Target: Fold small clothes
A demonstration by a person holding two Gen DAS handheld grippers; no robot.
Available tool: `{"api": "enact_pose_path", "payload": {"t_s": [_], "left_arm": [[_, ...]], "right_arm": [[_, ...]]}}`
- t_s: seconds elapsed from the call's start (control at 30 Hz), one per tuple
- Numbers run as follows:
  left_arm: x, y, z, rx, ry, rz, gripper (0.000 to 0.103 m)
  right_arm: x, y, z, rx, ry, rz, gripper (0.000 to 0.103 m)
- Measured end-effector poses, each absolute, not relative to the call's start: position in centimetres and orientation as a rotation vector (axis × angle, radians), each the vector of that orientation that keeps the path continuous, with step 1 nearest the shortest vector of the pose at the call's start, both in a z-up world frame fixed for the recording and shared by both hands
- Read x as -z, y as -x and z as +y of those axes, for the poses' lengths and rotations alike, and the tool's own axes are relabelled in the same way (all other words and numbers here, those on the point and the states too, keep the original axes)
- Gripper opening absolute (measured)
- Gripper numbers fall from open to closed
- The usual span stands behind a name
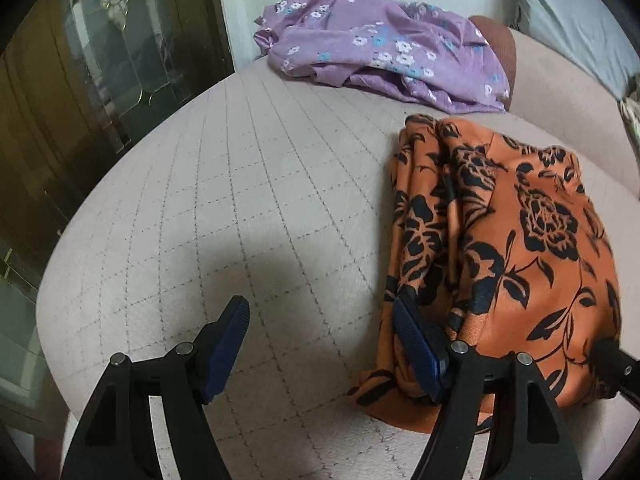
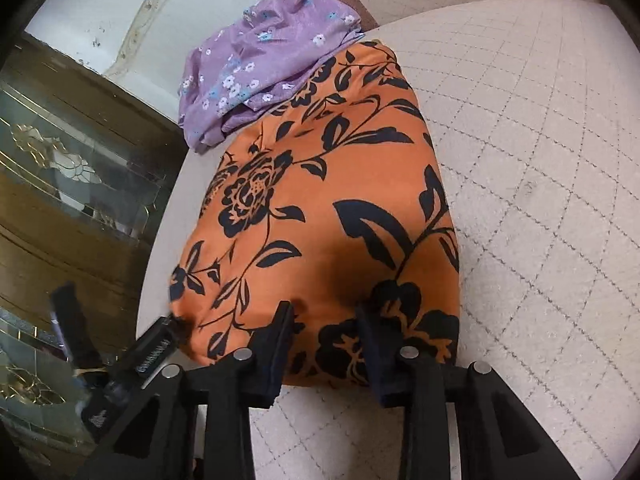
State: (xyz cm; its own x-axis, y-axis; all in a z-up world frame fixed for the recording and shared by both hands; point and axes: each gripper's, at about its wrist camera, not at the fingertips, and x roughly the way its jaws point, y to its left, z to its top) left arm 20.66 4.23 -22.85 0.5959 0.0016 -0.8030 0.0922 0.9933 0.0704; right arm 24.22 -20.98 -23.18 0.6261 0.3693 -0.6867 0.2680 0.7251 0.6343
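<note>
Right wrist: right tongs (image 2: pixel 326 332) straddle orange garment (image 2: pixel 320 200) edge, unclenched; left tongs (image 1: pixel 320 344) released beside it.

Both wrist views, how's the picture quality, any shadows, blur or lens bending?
Left wrist view: strong fisheye bend, dark corners, soft shadow on the quilted cover ahead of the left gripper; sharp overall. Right wrist view: same bend; dark shadow on the orange cloth by the right gripper; the other gripper at lower left looks blurred.

quilted bed (image 1: pixel 240 200), orange garment (image 1: pixel 520 240), purple garment (image 1: pixel 380 52)
</note>
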Motion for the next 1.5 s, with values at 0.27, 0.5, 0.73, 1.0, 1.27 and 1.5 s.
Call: {"api": "enact_pose_path", "payload": {"t_s": [0.27,0.5,0.73,1.0,1.27,1.5], "left_arm": [[21.3,-20.7,5.0,0.052,-0.062,0.862,0.075],[22.0,-21.6,4.6,0.023,-0.085,0.876,0.075],[23.1,-21.9,4.8,0.005,-0.097,0.913,0.075],[21.5,-21.3,5.1,0.041,-0.077,0.841,0.075],[20.6,-21.4,4.0,0.151,-0.042,0.858,0.075],[20.8,-22.2,3.6,0.237,0.029,0.953,0.075]], "right_arm": [[22.0,-23.3,-22.3,-0.125,-0.85,0.897,0.038],[19.7,-24.3,-23.8,-0.089,-0.862,0.813,0.039],[22.1,-27.1,-23.9,-0.049,-0.863,0.907,0.039],[20.2,-25.2,-26.8,-0.101,-0.914,0.809,0.072],[22.0,-23.7,-30.9,-0.124,-0.993,0.799,0.073],[25.9,-25.5,-32.3,-0.235,-1.114,0.85,0.074]]}}
